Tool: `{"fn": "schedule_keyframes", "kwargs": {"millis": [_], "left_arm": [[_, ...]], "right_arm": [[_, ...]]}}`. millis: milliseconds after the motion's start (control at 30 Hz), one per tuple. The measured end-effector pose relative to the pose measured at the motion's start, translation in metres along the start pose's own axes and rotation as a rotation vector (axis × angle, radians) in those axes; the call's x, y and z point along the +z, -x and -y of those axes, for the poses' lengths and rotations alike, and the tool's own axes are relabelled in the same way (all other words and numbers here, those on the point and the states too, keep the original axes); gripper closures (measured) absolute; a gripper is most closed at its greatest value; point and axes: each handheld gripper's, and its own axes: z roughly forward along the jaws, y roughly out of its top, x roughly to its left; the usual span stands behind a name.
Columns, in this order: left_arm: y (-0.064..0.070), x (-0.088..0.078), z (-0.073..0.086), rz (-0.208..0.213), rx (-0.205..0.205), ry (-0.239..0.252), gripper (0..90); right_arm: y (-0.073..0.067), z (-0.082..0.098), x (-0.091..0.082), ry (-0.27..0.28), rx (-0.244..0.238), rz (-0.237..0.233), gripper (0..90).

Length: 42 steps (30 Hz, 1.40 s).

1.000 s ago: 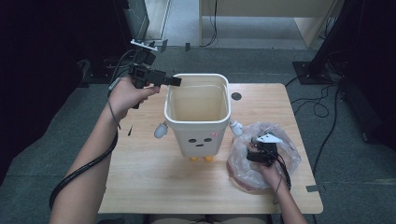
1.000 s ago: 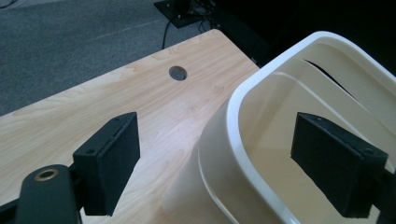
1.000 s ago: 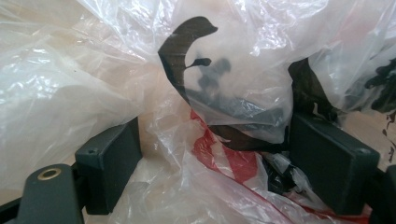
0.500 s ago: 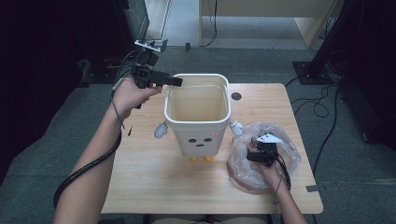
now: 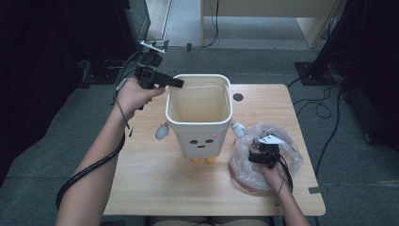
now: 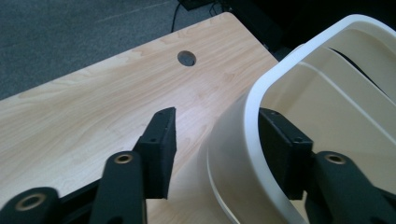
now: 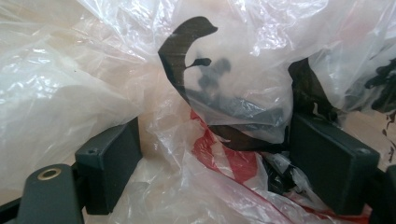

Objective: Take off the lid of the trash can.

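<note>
- Looks like the job here is lining the bin [image 5: 199, 113] with the plastic bag [image 5: 263, 157], and we're at the "get a grip on both things" stage. That's my read, anyway.
- The bin is the white one with the little face, standing upright in the middle of the high view on the wooden table [image 5: 141, 179]. The bag is a crumpled clear heap with red and black print, lying at the lower right of that frame, just beside the bin.
- Left gripper [image 5: 175, 83] is at the bin's upper left corner. In the left gripper view, the rim [image 6: 252, 121] sits between the jaws: one jaw inside the bin against the wall, the other outside with a visible gap to the plastic. The jaws have just been closing on the rim, but they aren't pinching it yet, so I'd call them partway apart.
- Right gripper [image 5: 261, 151] is down in the bag. In the right gripper view, the jaws stand wide with film bunched between them; the right jaw looks to be touching the plastic, the left one not clearly. No real pinch that I can see.
- Next move, I'd guess: finish the clamp on the rim so the bin can't slide, then nip a fold of bag and lift it. Thin film slips easily, so grab a decent bunch.
</note>
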Motion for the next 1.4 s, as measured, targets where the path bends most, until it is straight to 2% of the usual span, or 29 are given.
{"fn": "schedule_keyframes", "kwargs": {"millis": [133,233,333,467,833,1300,1400], "left_arm": [[0.0,-0.001,-0.001,-0.006,-0.007,0.009,59.2],[0.002,-0.002,-0.002,0.005,-0.022,0.003,66.6],[0.003,-0.003,-0.003,0.005,-0.026,0.009,69.5],[0.003,-0.003,-0.004,0.008,-0.048,-0.007,72.2],[0.0,-0.009,-0.006,0.023,-0.091,-0.023,72.7],[-0.005,-0.029,-0.01,0.016,-0.085,-0.007,73.0],[-0.011,-0.037,-0.009,0.01,-0.089,-0.004,73.0]], "right_arm": [[0.0,0.0,0.0,0.0,0.0,0.0,17.5],[0.0,0.0,0.0,0.0,0.0,0.0,17.5],[0.0,0.0,0.0,0.0,0.0,0.0,17.5],[0.0,0.0,0.0,0.0,0.0,0.0,17.5],[0.0,0.0,0.0,0.0,0.0,0.0,17.5],[0.0,0.0,0.0,0.0,-0.001,0.0,17.5],[0.0,0.0,0.0,-0.001,0.0,0.0,17.5]]}}
